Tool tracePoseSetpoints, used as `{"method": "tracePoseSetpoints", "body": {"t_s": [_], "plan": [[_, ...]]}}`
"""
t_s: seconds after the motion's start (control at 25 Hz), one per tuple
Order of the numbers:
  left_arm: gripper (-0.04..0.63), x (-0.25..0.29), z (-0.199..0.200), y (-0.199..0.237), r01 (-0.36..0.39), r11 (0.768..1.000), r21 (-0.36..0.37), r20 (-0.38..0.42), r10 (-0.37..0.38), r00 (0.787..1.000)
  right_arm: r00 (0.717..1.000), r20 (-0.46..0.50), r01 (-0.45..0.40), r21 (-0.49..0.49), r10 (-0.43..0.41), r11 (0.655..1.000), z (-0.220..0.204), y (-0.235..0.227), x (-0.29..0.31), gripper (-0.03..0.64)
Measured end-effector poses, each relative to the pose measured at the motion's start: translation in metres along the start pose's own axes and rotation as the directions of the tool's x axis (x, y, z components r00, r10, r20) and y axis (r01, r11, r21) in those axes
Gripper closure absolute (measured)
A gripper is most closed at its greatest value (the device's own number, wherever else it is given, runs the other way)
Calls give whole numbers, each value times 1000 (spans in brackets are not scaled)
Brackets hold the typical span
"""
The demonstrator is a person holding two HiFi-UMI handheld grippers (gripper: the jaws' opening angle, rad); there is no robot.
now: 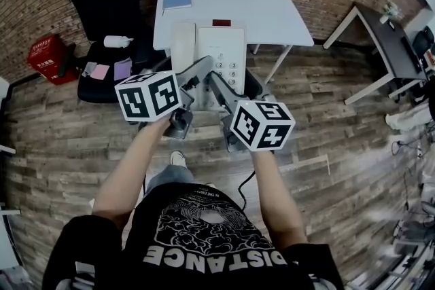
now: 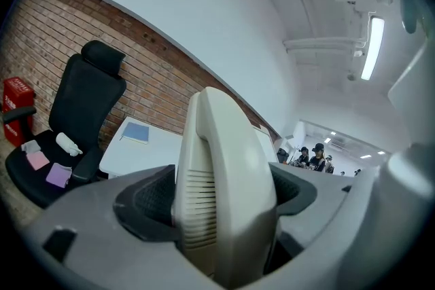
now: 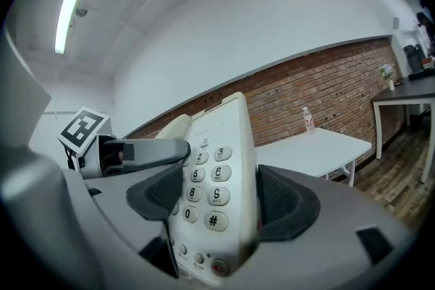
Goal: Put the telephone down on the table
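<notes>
Right gripper view: telephone (image 3: 212, 195) face carries key digits in two visible columns, top to bottom 2, 5, 8, 0 and 3, 6, 9, #. Small print above the keys and under the buttons at the lower edge: too small to read. Head view: same keypad, digits not legible. Person's black shirt (image 1: 204, 227) bears "DISTANCE" in large pale letters, upside down to the camera, below a line drawing; a small text line above the drawing is not readable. Left cube (image 1: 148, 96) and right cube (image 1: 262, 124) show black-and-white square markers, no letters. Red box (image 1: 46, 54) on the floor has pale print, illegible.
</notes>
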State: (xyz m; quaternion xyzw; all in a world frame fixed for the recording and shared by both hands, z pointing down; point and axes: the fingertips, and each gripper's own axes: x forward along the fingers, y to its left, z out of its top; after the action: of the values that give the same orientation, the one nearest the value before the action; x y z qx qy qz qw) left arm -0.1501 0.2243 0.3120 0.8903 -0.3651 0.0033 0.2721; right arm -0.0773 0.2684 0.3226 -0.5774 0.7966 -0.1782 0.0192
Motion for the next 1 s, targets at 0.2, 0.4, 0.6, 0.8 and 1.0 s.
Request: {"method": "tracePoseSetpoints", "body": {"t_s": [0.2,0.4,0.6,0.8,1.0], "plan": [[196,16,2,4,-1,1000,4,-12,1,1000,1000,0,1,14,-1,1000,3,-13,10,274],[196,47,9,17,16,1000,-4,-24,-16,1000,1000,-9,17,18,-17,1000,7,-34,36,275],[196,99,28,40,40,999,-19,-34,-41,999,999,-20,43,17,-42,999,21,-66,81,275],[196,150,51,68,55,998,-35,-56,-57,997,997,-36,72,23,-71,997,39,-96,131,275],[196,192,78,104,66,996,-54,-77,-70,995,994,-58,95,28,-93,995,53,-114,186,275]]}}
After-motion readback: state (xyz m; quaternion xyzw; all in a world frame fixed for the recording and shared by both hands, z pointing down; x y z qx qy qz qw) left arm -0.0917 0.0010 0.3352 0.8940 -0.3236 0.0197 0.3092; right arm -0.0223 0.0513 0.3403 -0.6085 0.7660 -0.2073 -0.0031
